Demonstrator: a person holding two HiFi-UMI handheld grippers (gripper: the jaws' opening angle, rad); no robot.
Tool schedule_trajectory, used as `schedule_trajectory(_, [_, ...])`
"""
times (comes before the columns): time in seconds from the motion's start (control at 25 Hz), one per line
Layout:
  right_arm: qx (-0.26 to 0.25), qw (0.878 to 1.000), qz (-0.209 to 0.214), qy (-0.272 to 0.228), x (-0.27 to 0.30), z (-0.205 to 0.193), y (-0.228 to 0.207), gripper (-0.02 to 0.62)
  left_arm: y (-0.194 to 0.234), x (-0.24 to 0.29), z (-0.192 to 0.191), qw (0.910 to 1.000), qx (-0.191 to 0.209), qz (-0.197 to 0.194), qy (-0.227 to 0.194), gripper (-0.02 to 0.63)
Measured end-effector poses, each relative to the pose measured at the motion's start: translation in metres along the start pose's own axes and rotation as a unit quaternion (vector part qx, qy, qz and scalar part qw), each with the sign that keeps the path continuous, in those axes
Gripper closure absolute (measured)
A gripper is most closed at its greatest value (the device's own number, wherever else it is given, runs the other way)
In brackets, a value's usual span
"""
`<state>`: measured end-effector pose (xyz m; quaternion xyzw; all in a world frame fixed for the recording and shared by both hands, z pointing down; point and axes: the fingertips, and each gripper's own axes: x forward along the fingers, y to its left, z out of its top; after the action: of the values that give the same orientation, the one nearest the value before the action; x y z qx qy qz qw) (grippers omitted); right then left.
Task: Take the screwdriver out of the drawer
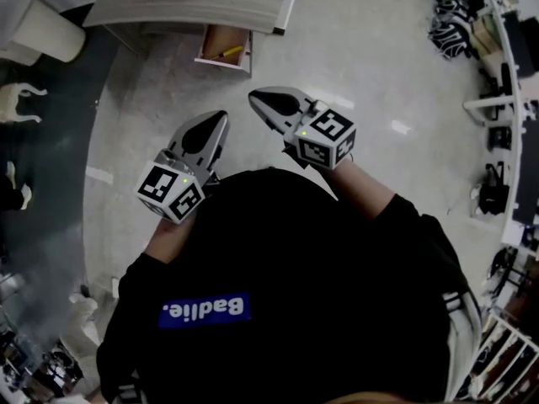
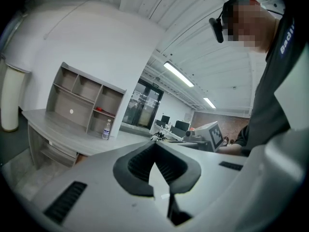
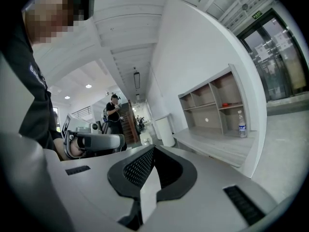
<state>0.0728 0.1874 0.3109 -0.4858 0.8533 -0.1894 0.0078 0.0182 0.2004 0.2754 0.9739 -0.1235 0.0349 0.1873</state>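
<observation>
In the head view an open wooden drawer (image 1: 222,47) sticks out from under the grey desk (image 1: 194,2) at the top. A yellow-handled screwdriver (image 1: 228,53) lies inside it. Both grippers are held up in front of the person's chest, well short of the drawer. My left gripper (image 1: 221,118) is shut with nothing in it, and its jaws (image 2: 154,145) meet at the tips. My right gripper (image 1: 254,97) is likewise shut and empty, with the tips (image 3: 153,149) together. Neither gripper view shows the screwdriver.
A shelf unit (image 2: 84,100) stands on the desk with a water bottle (image 2: 105,129) beside it; the bottle (image 3: 242,124) also shows in the right gripper view. A person (image 3: 115,111) stands far back. Pale floor (image 1: 370,66) lies between me and the desk; clutter lines the right wall.
</observation>
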Motion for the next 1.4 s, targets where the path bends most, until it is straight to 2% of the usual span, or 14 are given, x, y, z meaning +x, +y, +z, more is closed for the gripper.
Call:
schedule_trajectory(0.32, [0.002,1.0,0.012,0.011,0.005,-0.002,-0.021,0.565,0.016,0.013,0.0,0.9995,-0.006,0.031,-0.009,0.607])
schedule_trajectory(0.6, [0.001,1.0,-0.001,0.029,0.035,-0.005,-0.038,0.565,0.054,0.019,0.007,0.9995,-0.014,0.024,-0.016,0.607])
schedule_trajectory(0.72, [0.0,0.999,-0.011,0.031,0.054,0.004,-0.043,0.565,0.078,0.023,0.018,0.9994,-0.023,0.017,-0.018,0.607])
schedule_trajectory(0.92, [-0.001,0.999,-0.035,0.033,0.092,0.02,-0.061,0.565,0.12,0.033,0.041,0.9998,-0.014,-0.008,-0.014,0.607])
schedule_trajectory(1.2, [-0.004,0.998,-0.054,0.043,0.176,0.039,-0.075,0.565,0.195,0.036,0.074,0.9993,-0.015,-0.032,-0.009,0.607])
schedule_trajectory(1.4, [-0.002,0.995,-0.078,0.065,0.221,0.035,-0.088,0.565,0.251,0.028,0.078,0.9986,-0.026,-0.047,-0.004,0.607])
